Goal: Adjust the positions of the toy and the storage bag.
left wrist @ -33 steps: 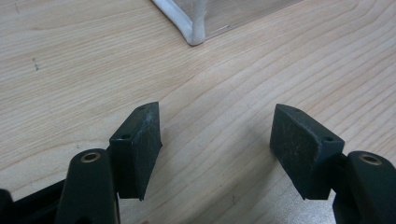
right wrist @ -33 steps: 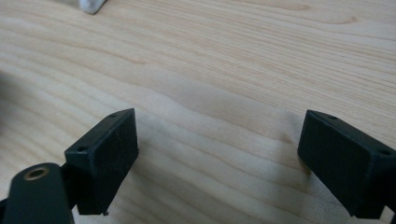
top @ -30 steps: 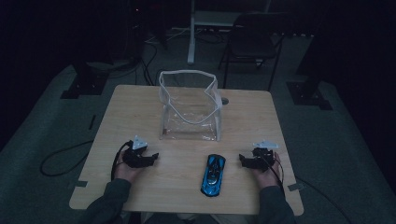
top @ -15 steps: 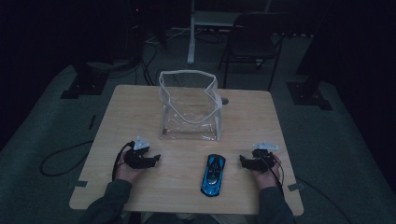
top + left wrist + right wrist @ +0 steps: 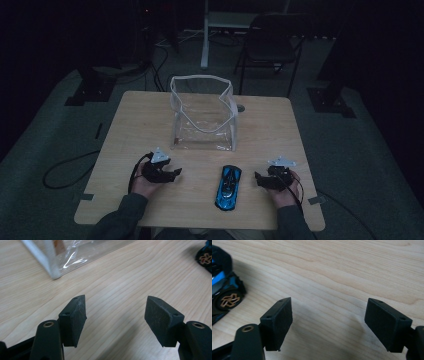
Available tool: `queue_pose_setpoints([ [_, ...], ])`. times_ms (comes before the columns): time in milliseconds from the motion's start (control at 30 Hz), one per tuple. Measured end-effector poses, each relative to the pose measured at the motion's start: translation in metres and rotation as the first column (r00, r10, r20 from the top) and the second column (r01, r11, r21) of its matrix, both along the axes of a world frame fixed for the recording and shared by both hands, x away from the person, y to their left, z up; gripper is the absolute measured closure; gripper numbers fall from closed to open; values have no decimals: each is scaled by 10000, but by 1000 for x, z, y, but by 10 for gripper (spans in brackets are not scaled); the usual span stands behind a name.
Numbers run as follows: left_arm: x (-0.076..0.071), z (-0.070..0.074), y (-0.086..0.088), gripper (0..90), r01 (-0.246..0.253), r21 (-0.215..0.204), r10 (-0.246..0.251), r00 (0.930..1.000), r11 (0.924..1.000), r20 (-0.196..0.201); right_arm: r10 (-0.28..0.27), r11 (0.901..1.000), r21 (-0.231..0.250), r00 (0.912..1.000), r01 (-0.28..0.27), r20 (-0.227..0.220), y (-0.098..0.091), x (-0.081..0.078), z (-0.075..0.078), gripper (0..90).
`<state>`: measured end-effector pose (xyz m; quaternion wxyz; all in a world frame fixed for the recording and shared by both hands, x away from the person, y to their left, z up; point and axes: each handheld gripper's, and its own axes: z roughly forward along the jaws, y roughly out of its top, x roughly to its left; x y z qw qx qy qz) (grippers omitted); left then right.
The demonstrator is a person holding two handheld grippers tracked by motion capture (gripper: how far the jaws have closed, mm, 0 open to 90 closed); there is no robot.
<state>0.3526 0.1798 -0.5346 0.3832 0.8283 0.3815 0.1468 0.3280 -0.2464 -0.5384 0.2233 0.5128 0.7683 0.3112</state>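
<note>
Both grippers low over the tabletop [image 5: 150, 125], nothing held. Left gripper [image 5: 172, 173] jaws wide apart, bare wood between them; right gripper [image 5: 258, 178] jaws also wide apart and empty. Blue toy car [image 5: 228, 187] lies flat on the tabletop between my two hands, closer to the right gripper, nose pointing toward the clear bag [image 5: 202, 112]. Bag stands upright at mid-table, mouth open upward, handles up, well apart from the car.

My read: the step is picking up the car to drop it in the bag. In the right gripper view the car [image 5: 223, 296] sits just off to the side of the jaws, gold wheel showing, not between them yet. To do it well I'd swing the right gripper over the car's midbody, jaws across its width rather than its length, come down until the pads straddle the sides, then close. Grab low on the body, the roof looks slick. Left gripper can steady the bag's rim [image 5: 53, 272] so it doesn't tip
</note>
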Motion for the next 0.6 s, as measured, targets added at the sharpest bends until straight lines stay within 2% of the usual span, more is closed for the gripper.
queue_pose_setpoints([
  [133,2,2,-3,342,-16,-38,17,9998,10000,186,134,9998,119,9998,-135,127,3,-2,3,240],
  [233,7,5,0,343,-165,-170,170,9994,9997,300,393,9983,404,9979,-414,510,4,0,9,355],
  [300,12,8,3,344,-325,-245,334,9987,9992,374,566,9949,786,9949,-632,840,5,6,17,428],
  [433,19,15,8,382,-461,-357,482,9971,9983,595,921,9872,1198,9897,-1051,1093,9,17,31,553],
  [533,28,22,11,417,-586,-541,622,9957,9968,680,1351,9776,1466,9842,-1512,1144,15,29,38,578],
  [600,35,27,11,438,-627,-614,669,9954,9961,685,1500,9761,1395,9809,-1669,1236,21,37,43,600],
])
